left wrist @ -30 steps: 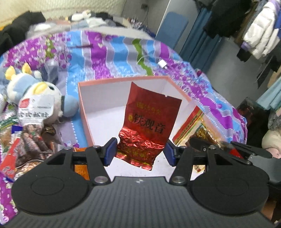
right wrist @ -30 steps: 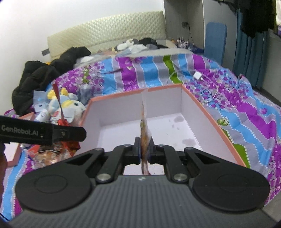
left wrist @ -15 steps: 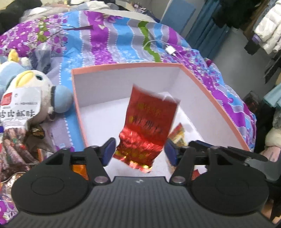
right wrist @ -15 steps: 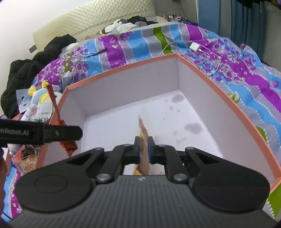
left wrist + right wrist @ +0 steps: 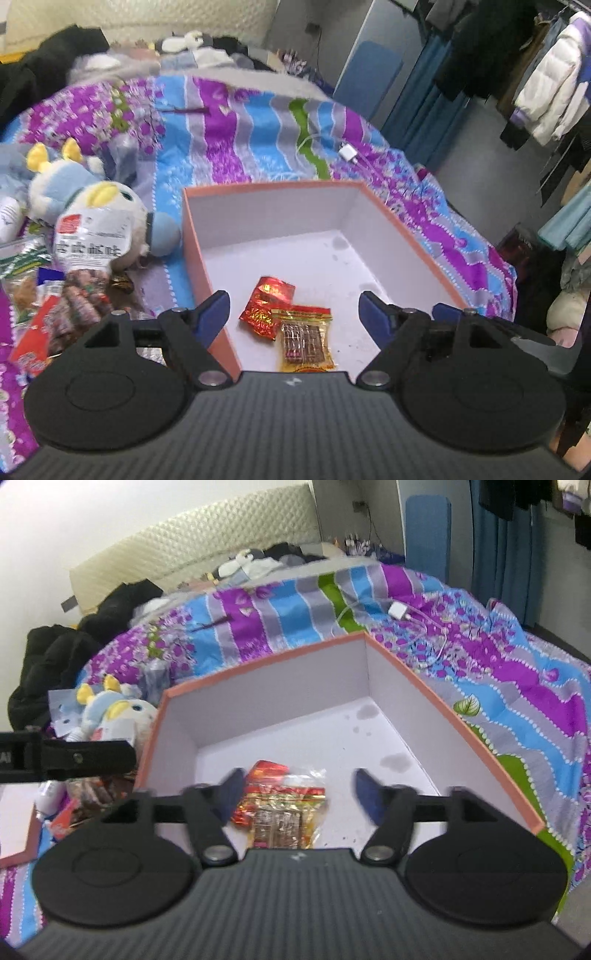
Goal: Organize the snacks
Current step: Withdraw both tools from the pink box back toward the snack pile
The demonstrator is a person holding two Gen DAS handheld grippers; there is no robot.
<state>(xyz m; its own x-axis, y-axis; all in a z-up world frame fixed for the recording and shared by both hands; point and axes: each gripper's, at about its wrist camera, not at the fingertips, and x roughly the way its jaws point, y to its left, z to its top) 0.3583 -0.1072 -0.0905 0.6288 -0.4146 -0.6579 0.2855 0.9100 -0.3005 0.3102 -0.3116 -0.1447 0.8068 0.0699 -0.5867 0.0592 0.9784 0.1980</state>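
Both pairs of tongs hang over the near end of the orange-rimmed box (image 5: 384, 218), and both are spread wide with nothing between their blue pads. The left tongs (image 5: 293, 314) sit above the box's near left corner, the left pad over the orange wall and the right pad over the white floor. The right tongs (image 5: 299, 794) are a little blurred, but the gap between the pads is plain. On the white floor of the box, near its front wall, lie two snacks: a red foil packet (image 5: 267, 306) and, overlapping its lower right corner, a clear yellow-edged packet (image 5: 304, 338) with dark brown pieces inside. From the right wrist view the same pair shows straight ahead between the pads, the red foil packet (image 5: 264, 775) behind and the clear packet (image 5: 282, 819) in front. The rest of the box floor shows only a few grey stains. The box rests on a bed with a striped purple, blue and grey quilt (image 5: 236, 125). To the left of the box sits a blue and white plush toy (image 5: 96, 206) with a white snack bag (image 5: 88, 240) leaning on it, and a heap of other snack packets (image 5: 55, 310) lies just beside that. A white charger (image 5: 349, 152) with its cable lies on the quilt beyond the box.
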